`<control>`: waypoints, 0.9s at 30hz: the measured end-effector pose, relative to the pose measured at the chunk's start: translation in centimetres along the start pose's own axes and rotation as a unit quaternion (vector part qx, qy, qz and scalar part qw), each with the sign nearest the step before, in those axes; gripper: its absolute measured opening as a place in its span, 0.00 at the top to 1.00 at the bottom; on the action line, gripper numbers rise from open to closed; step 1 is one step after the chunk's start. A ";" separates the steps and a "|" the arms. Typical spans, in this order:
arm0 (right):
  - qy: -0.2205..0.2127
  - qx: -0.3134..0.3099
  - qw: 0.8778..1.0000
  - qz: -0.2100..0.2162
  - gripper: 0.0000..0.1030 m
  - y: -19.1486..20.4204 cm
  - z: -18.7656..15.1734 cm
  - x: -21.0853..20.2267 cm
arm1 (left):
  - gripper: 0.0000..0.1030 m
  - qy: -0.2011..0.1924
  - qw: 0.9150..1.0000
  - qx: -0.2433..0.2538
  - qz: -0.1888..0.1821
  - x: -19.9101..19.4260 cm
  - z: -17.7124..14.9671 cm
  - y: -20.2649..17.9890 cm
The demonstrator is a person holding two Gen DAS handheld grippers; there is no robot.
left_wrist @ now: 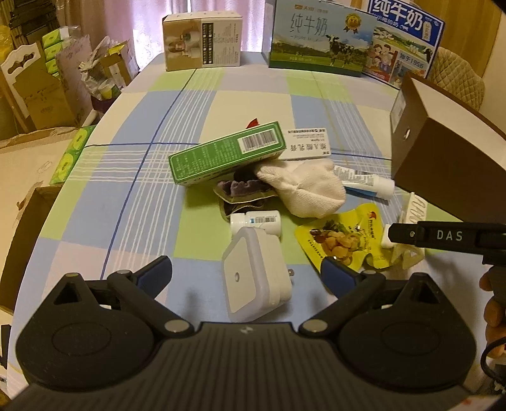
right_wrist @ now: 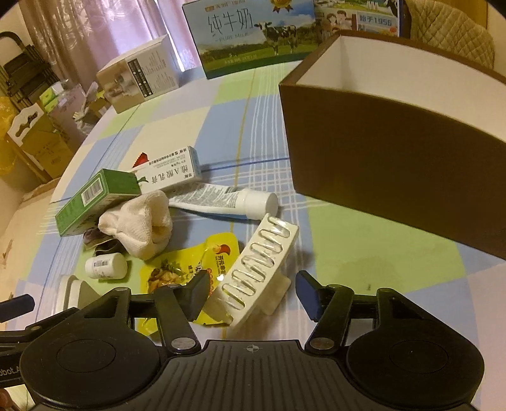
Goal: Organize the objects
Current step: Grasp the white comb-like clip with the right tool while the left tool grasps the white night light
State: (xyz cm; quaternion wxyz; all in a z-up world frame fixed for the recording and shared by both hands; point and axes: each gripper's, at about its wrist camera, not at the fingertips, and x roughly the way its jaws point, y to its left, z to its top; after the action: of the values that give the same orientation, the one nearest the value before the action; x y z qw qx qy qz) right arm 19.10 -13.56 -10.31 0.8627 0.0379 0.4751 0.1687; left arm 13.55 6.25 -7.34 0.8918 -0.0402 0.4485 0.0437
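Observation:
A pile of small items lies on the checked tablecloth point(left_wrist: 158, 177): a green box point(left_wrist: 226, 155), a white medicine box point(right_wrist: 170, 175), a rolled white sock point(left_wrist: 303, 186), a tube point(right_wrist: 224, 200), a small white bottle point(left_wrist: 256, 221) and a yellow snack packet point(left_wrist: 341, 240). My left gripper point(left_wrist: 246, 275) is open, with a white plug adapter point(left_wrist: 253, 278) lying between its fingers. My right gripper point(right_wrist: 253, 295) is open too, its fingers on either side of a white ribbed plastic holder point(right_wrist: 259, 272) that rests on the packet. An open brown box point(right_wrist: 395, 158) stands at the right.
Two milk cartons point(left_wrist: 316, 38) and a beige carton point(left_wrist: 202, 41) stand along the table's far edge. Cardboard boxes and clutter point(left_wrist: 47, 88) crowd the floor to the left. A quilted chair point(right_wrist: 452, 28) is behind the brown box. A hand point(left_wrist: 493, 309) holds the right gripper.

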 end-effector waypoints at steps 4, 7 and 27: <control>-0.001 0.000 1.000 0.009 0.52 -0.5 0.0 0.4 | 0.04 0.003 1.000 -0.002 0.005 0.4 -0.1 0.0; 0.012 -0.013 1.000 0.006 0.75 -0.7 -0.1 0.6 | 0.04 0.002 1.000 0.004 0.009 0.6 -0.2 -0.3; 0.051 -0.067 0.996 -0.040 0.75 -4.2 -1.8 -2.5 | 0.64 0.019 1.000 0.013 0.005 1.8 -0.7 -0.6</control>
State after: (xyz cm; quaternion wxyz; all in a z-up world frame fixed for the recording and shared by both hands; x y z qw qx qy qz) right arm 17.50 -18.51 -10.26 0.8441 -0.0483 0.5072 0.1671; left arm 14.19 5.65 -9.20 0.8832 -0.0269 0.4663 0.0416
